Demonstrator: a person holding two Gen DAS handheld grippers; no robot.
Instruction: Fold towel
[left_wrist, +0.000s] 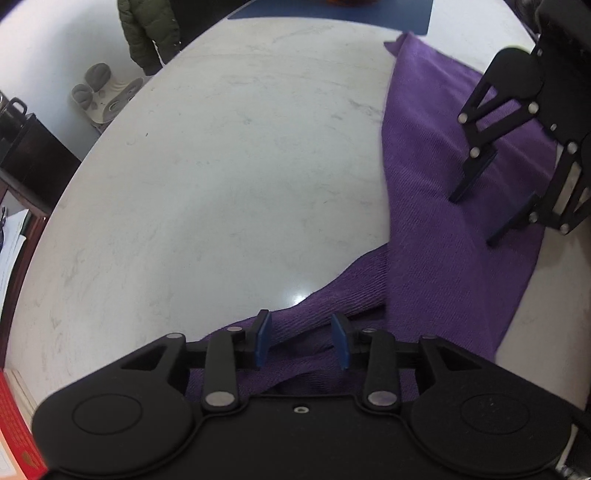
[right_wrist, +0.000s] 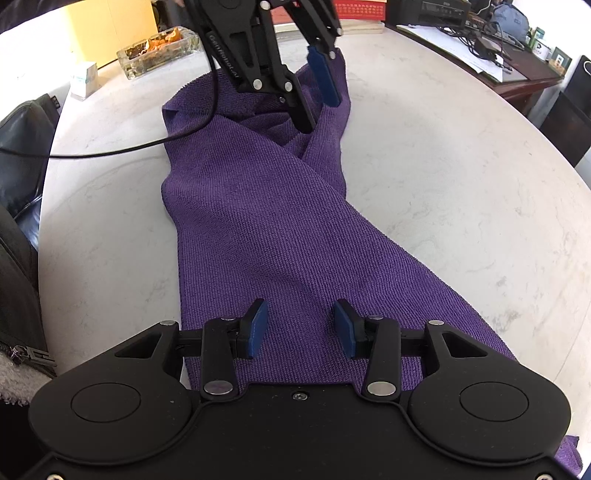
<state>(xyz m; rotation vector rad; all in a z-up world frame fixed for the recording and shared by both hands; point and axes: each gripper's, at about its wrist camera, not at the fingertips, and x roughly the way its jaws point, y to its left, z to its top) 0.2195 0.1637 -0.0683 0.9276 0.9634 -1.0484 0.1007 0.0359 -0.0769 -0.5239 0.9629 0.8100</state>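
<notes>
A purple towel (left_wrist: 436, 184) (right_wrist: 258, 221) lies as a long twisted strip on the round white table (left_wrist: 221, 166) (right_wrist: 443, 184). My left gripper (left_wrist: 303, 339) (right_wrist: 320, 115) hovers over the far bunched end. Its blue pads stand apart, with a raised ridge of cloth between them that neither pad presses. My right gripper (right_wrist: 303, 328) (left_wrist: 474, 219) points down at the flat near end, open, with its fingertips close to the cloth and nothing pinched.
A glass tray (right_wrist: 159, 51) of orange peel and a small white box (right_wrist: 85, 79) sit at the table's far left. A black cable (right_wrist: 129, 147) crosses onto the towel. A blue mat (left_wrist: 332, 14) lies at one table edge. A dark desk (right_wrist: 517, 74) stands beyond.
</notes>
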